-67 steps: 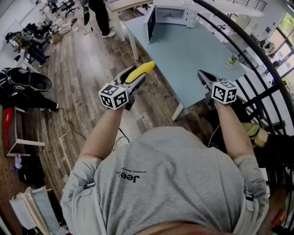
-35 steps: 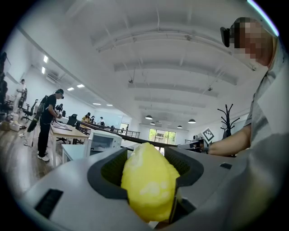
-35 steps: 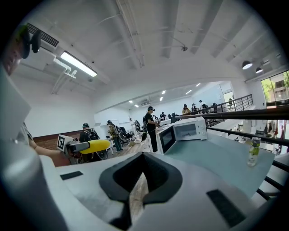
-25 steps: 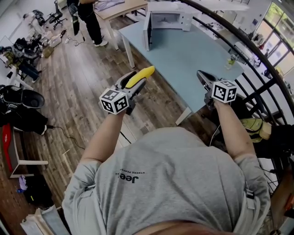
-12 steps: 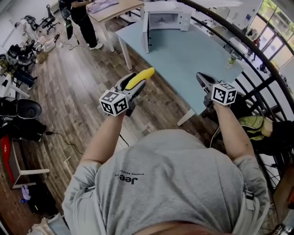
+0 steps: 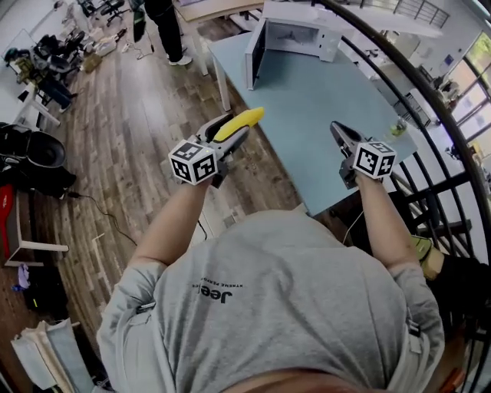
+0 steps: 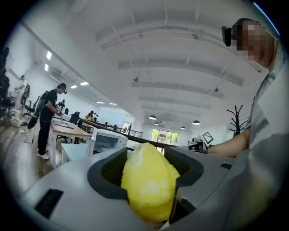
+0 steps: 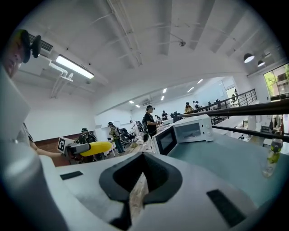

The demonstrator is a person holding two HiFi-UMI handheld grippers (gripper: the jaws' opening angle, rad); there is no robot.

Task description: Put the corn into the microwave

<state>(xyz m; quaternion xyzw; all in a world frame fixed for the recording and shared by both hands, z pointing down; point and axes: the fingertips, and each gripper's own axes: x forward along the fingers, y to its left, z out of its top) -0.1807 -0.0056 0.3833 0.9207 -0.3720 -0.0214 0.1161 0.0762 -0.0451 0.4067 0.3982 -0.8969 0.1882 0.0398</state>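
Note:
A yellow corn cob sticks out forward from my left gripper, which is shut on it over the wooden floor, just left of the table. In the left gripper view the corn fills the gap between the dark pads. A white microwave stands at the far end of the pale blue table, its door swung open toward the left. My right gripper hovers above the table's near part, shut and empty. The right gripper view shows the microwave ahead and the corn at the left.
A small bottle stands near the table's right edge. A dark curved railing runs along behind and to the right of the table. A person stands on the wooden floor at the far left, with chairs and bags beyond.
Both grippers have come nearer to the table, whose near corner now lies below my hands. The corn stays clamped in the left gripper; the right stays shut.

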